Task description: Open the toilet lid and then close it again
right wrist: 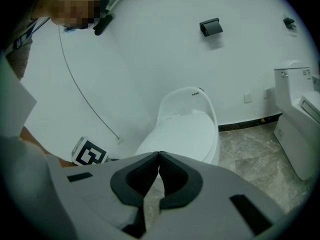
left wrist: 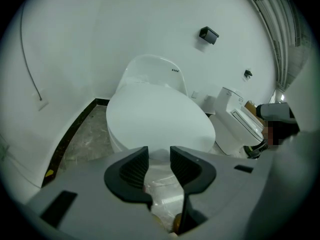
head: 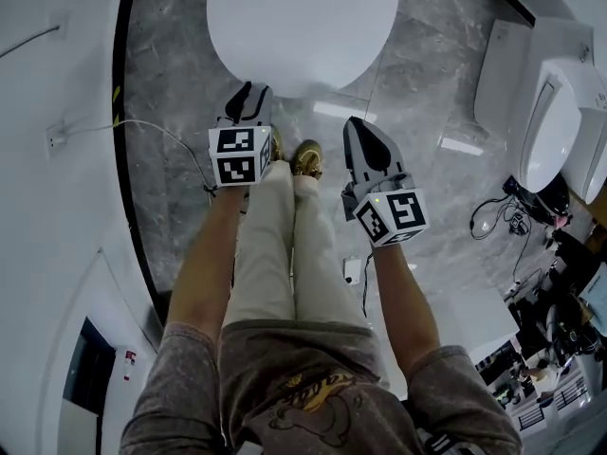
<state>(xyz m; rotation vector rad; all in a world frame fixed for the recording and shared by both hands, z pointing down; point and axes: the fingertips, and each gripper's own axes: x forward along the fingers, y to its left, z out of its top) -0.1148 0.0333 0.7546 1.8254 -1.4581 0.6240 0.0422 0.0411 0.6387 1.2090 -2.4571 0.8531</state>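
A white toilet stands ahead with its lid (head: 299,22) down, also seen as the lid (left wrist: 157,116) in the left gripper view and the lid (right wrist: 182,131) in the right gripper view. My left gripper (head: 248,95) hovers just short of the lid's front edge; its jaws (left wrist: 159,160) stand apart with nothing between them. My right gripper (head: 358,133) hangs to the right, a little farther from the bowl, with its jaws (right wrist: 159,158) shut and empty.
A second white toilet (head: 555,121) stands at the right with cables (head: 503,218) on the floor by it. The grey marble floor (head: 171,93) is bounded by a white wall with a thin cable (head: 142,126) at the left. My legs and shoes (head: 305,157) are below the grippers.
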